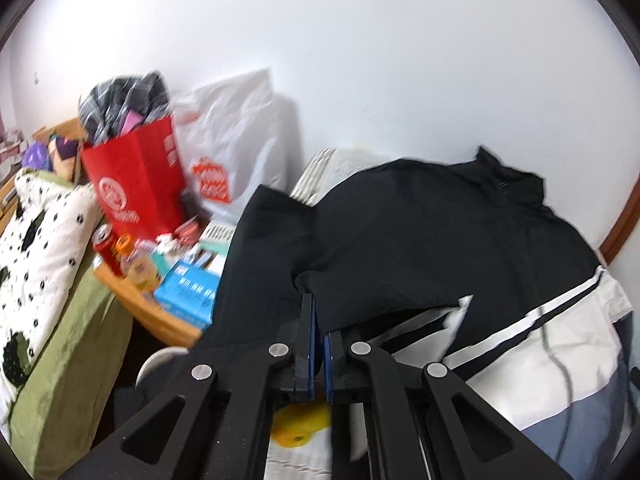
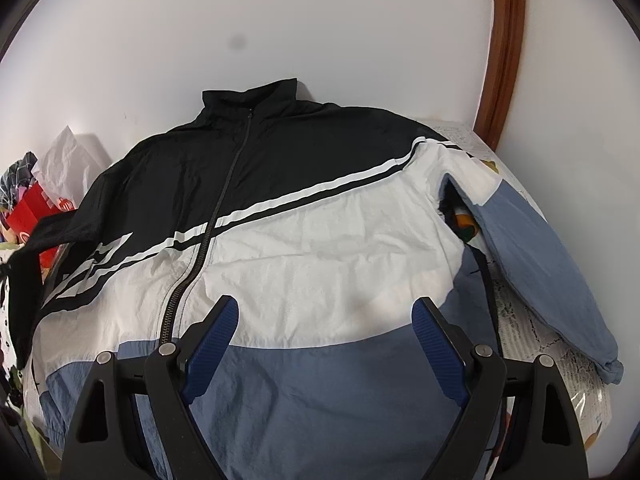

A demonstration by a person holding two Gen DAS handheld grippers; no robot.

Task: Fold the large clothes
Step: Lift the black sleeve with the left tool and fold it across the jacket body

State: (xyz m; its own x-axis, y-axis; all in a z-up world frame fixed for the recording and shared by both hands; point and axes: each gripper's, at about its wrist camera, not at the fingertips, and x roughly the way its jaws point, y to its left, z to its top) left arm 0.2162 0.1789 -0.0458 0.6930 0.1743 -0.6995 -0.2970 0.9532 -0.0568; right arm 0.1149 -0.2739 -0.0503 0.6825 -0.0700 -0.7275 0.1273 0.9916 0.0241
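In the left wrist view, the left gripper point(image 1: 318, 330) was seen low in the middle, with its two blue pads pressed together on the black sleeve point(image 1: 256, 272) of the jacket point(image 1: 420, 216). The sleeve was lifted and drawn across the black upper part of the jacket, which was spread to the right, its collar against the white wall point(image 1: 360, 40). To the left, a red paper bag point(image 1: 136, 180) full of clothes and a white plastic bag point(image 1: 232, 136) were seen far off, and a red can point(image 1: 107, 246) stood on a wooden bedside table point(image 1: 160, 312). A spotted pillow point(image 1: 44, 240) lay at the far left.

In the right wrist view, the right gripper point(image 2: 324, 344) was held above the near, blue part of the jacket point(image 2: 320, 248), with its jaws wide apart and nothing between them. The jacket was laid flat, front side up, zipper point(image 2: 208, 236) closed, collar far. Its blue right-hand sleeve point(image 2: 540, 264) was stretched out on a patterned cover point(image 2: 532, 328). A brown wooden frame point(image 2: 500, 40) was seen at the far right.
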